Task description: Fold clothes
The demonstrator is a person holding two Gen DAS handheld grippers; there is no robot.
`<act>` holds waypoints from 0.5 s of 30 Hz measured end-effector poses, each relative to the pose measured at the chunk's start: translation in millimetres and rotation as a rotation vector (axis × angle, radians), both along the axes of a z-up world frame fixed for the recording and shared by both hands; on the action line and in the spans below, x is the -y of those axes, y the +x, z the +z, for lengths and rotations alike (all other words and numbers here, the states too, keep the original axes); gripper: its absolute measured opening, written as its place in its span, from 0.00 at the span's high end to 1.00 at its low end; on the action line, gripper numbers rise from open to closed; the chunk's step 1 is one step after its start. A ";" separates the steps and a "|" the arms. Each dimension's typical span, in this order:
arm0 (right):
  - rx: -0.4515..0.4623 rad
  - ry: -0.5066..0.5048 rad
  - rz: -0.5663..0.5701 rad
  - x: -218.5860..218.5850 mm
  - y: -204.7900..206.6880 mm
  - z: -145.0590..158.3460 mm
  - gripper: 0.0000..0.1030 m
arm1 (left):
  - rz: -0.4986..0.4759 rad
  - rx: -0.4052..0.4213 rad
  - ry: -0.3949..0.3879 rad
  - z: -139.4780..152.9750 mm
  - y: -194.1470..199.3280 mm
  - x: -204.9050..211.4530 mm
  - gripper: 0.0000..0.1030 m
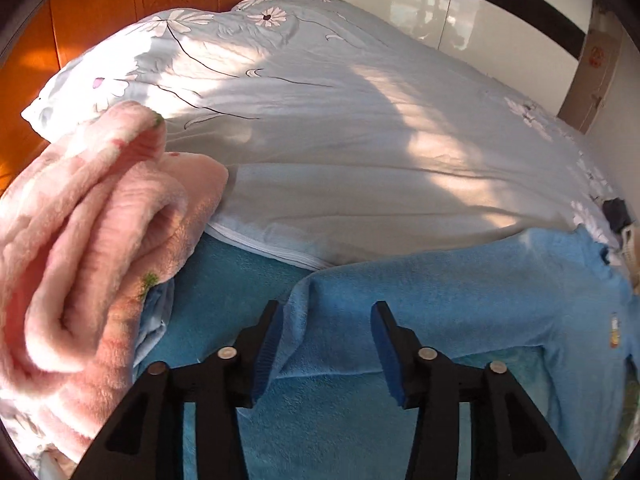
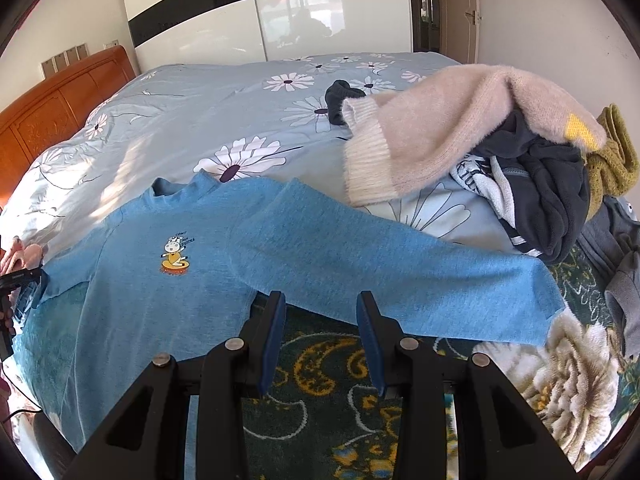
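Observation:
A blue long-sleeved shirt (image 2: pixel 180 300) with a small cartoon print lies face up on the bed, one sleeve (image 2: pixel 400 280) stretched out to the right. My right gripper (image 2: pixel 322 336) is open over the dark patterned blanket (image 2: pixel 320 408), just below that sleeve, with nothing between its fingers. In the left wrist view the shirt (image 1: pixel 440 300) has its other sleeve folded across the body. My left gripper (image 1: pixel 326 344) stands open above that fold's edge, its pads clear of the cloth. The left gripper (image 2: pixel 26 290) also shows at the shirt's left edge in the right wrist view.
A pink fleece garment (image 1: pixel 92 240) is bunched at the left. A heap of clothes (image 2: pixel 532 192) under a beige sweater (image 2: pixel 440 128) sits at the right. The floral duvet (image 2: pixel 240 112) covers the bed, with a wooden headboard (image 2: pixel 48 120) and a glossy wardrobe (image 2: pixel 280 12) behind.

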State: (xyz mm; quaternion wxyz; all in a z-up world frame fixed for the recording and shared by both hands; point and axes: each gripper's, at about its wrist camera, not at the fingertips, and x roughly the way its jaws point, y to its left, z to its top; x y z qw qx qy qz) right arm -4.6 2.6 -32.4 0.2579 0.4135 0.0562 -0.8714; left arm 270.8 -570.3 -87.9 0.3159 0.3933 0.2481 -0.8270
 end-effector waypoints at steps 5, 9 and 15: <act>0.030 -0.026 0.035 13.1 6.2 -14.3 0.59 | 0.094 -0.067 0.155 -13.1 30.9 -11.1 0.44; 0.055 -0.037 0.060 22.3 10.7 -25.2 0.59 | 0.199 -0.098 0.257 -36.1 40.2 -8.2 0.44; 0.067 -0.068 0.063 21.9 10.9 -30.3 0.59 | 0.293 -0.158 0.320 -63.2 26.3 3.8 0.45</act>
